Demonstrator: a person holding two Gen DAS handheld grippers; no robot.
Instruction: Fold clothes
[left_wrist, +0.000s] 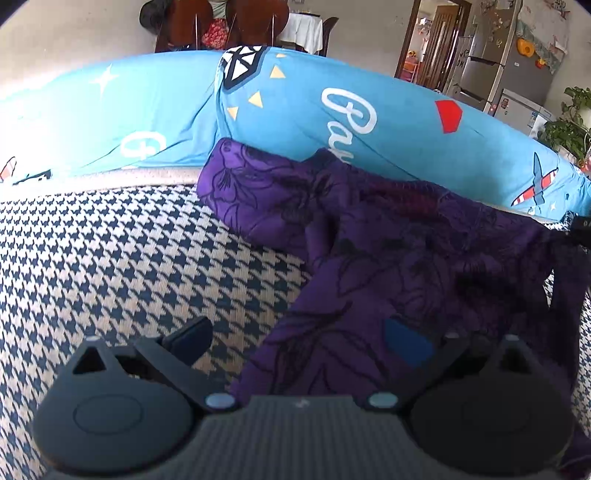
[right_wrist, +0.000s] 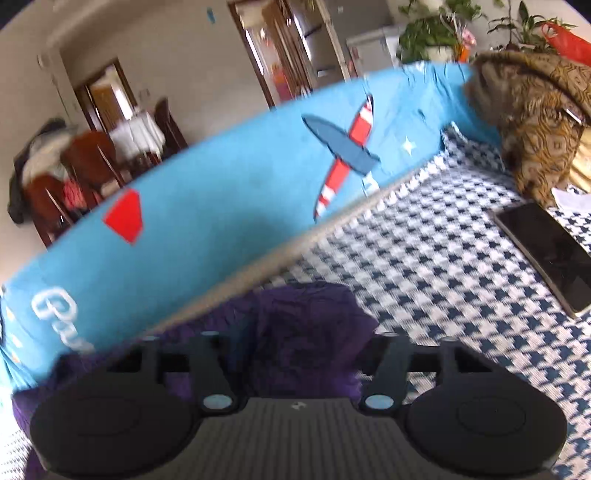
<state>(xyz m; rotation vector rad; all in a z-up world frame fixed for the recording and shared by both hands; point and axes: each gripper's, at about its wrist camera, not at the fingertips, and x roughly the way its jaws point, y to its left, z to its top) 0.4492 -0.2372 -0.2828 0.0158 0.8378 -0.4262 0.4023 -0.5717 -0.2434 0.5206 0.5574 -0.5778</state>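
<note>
Though right fingers (right_wrist: 295, 354) hidden, seemingly released; left fingers (left_wrist: 299, 339) spread, purple garment (left_wrist: 369, 236) between.

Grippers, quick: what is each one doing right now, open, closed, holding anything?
Left gripper: jaws wide open, purple garment draped over one finger, not clamped.
Right gripper: jaws apart, the garment bunched between them, not pinched.
</note>
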